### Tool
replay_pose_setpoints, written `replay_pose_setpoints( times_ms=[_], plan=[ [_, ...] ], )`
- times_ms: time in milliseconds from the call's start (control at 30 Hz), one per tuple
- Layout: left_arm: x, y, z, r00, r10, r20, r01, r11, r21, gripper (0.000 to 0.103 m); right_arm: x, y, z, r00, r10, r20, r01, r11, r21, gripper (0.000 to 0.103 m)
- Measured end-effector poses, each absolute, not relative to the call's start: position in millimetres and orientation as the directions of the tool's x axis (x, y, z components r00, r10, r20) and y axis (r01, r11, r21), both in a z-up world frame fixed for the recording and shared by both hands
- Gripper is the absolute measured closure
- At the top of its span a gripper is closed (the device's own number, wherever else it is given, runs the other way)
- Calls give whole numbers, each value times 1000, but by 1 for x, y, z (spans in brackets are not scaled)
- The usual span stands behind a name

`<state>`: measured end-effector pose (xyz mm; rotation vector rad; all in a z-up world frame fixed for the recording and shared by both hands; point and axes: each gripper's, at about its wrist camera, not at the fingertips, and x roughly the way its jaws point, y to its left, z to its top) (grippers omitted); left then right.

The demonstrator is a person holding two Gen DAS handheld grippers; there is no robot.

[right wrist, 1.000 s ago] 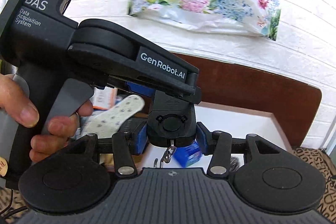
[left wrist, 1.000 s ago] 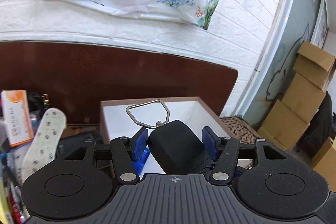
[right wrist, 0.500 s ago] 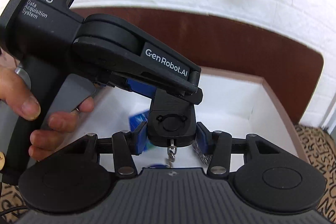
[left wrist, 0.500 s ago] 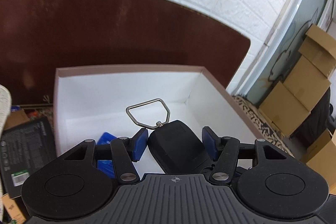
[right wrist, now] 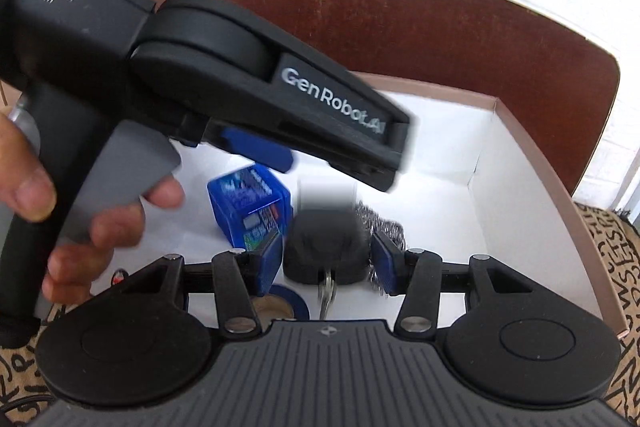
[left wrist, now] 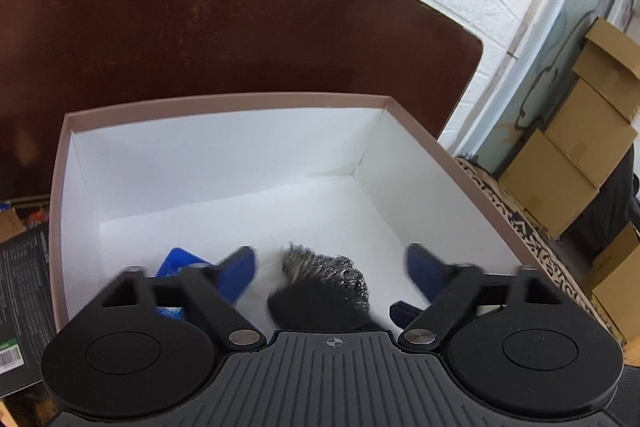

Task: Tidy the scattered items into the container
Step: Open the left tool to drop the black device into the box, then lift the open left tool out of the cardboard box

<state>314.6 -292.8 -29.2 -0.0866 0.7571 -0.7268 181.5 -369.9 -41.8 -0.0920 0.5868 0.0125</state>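
- Left gripper (left wrist: 330, 267): matte black body with a ribbed top plate bearing a small crosshair mark, two round black discs at its sides, and black linkage bars pinned with silver rivets.
- Its fingers (left wrist: 236, 273) carry blue pads.
- Right gripper (right wrist: 324, 259): the same black ribbed plate, discs, silver rivets and blue pads.
- Seen from the right wrist, the left gripper's casing reads "DAS Data Acquisition System" and "GenRobot.AI" in pale lettering, above a grey trigger.
- Hand (right wrist: 60, 219): bare, no sleeve visible.
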Motion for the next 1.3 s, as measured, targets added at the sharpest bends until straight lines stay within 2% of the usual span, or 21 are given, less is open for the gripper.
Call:
replay_pose_setpoints(
  times_ms=[33,67,100,267,333,867,1300],
  plan=[
    [312,-293,-27,500,-635,-589,583,750,-313,8,180,-369,-40,836,-18,-548,-36,995,-88,36],
    [309,-294,-25,498,-639,-586,597,743,-303,8,179,-368,-38,839,-22,-544,-36,995,-96,32],
    [307,-294,-23,497,-639,-587,605,740,-294,8,177,-366,-36,842,-34,-538,-32,993,-113,31],
    [296,-286,-16,516,-635,-574,608,744,-277,0,163,-361,-30,856,-94,-508,4,984,-177,7],
    [290,-282,-13,529,-633,-565,609,747,-266,0,157,-359,-28,860,-104,-499,13,983,-183,4],
    [251,-256,12,580,-605,-546,589,774,-232,0,115,-352,-1,855,-137,-501,46,981,-190,1],
    [190,-201,27,645,-565,-514,560,807,-185,0,115,-310,18,891,-134,-434,50,978,-201,0]
  ],
)
